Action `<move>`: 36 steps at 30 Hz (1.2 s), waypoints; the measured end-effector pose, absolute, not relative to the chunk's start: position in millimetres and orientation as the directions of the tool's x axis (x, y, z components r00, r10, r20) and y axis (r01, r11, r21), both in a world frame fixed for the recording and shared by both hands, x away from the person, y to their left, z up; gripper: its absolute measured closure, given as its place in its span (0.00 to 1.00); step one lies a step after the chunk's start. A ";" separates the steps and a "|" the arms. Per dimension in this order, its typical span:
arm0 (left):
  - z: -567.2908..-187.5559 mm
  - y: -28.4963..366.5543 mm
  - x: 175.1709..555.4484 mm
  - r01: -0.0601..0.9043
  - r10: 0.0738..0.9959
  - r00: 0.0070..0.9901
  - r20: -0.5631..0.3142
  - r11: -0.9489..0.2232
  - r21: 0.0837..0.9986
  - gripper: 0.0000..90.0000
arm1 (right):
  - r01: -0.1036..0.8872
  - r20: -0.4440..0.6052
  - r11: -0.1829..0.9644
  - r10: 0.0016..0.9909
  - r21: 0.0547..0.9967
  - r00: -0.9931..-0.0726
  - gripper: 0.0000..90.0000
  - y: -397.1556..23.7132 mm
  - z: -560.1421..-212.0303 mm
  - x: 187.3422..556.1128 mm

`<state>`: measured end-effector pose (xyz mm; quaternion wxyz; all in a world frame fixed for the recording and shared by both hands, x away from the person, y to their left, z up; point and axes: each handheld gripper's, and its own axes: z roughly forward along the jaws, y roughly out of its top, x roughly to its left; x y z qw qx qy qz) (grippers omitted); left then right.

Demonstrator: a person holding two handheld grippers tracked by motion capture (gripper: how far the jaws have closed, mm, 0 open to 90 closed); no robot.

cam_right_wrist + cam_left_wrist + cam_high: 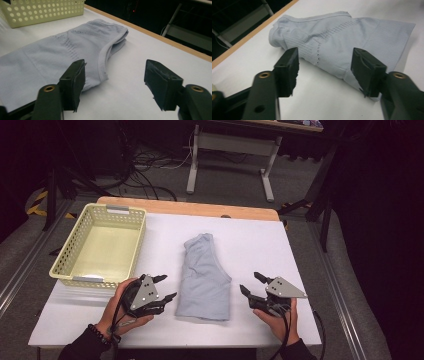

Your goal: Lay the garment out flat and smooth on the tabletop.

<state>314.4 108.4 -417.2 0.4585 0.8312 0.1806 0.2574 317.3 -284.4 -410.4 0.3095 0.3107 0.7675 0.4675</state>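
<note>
While flanking folded garment (205, 277) | both tools gape | bare table (260, 240) beyond

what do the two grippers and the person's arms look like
Both the left gripper and the right gripper are black, with two blocky jaws, brass-ringed holes, and a grey three-cornered plate with small holes on top. A black cable trails from each. The person wears dark sleeves and a dark beaded bracelet on the left wrist.

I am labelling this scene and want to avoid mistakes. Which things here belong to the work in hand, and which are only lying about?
Belong to the work:
- folded light blue garment, between the grippers
- left gripper, open, beside it
- right gripper, open, beside it

Only lying about:
- yellow perforated basket, empty, at the far left
- white table
</note>
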 end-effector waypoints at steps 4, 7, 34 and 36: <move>-422.3 114.5 309.1 0.053 0.543 0.796 0.267 -0.503 0.863 0.31 | 0.161 -0.212 0.374 0.774 0.914 -0.597 0.32 -292.9 -410.0 304.2; -426.7 119.6 303.9 0.045 0.548 0.790 0.276 -0.500 0.865 0.26 | 0.153 -0.221 0.373 0.782 0.915 -0.583 0.30 -299.6 -412.1 295.7; -447.5 151.4 292.1 0.156 0.608 0.769 0.200 -0.481 0.863 0.15 | 0.221 -0.224 0.398 0.806 0.891 -0.548 0.22 -311.6 -439.2 278.5; -448.0 150.4 291.6 0.156 0.608 0.767 0.204 -0.486 0.860 0.15 | 0.222 -0.219 0.395 0.805 0.892 -0.552 0.22 -311.0 -439.2 278.8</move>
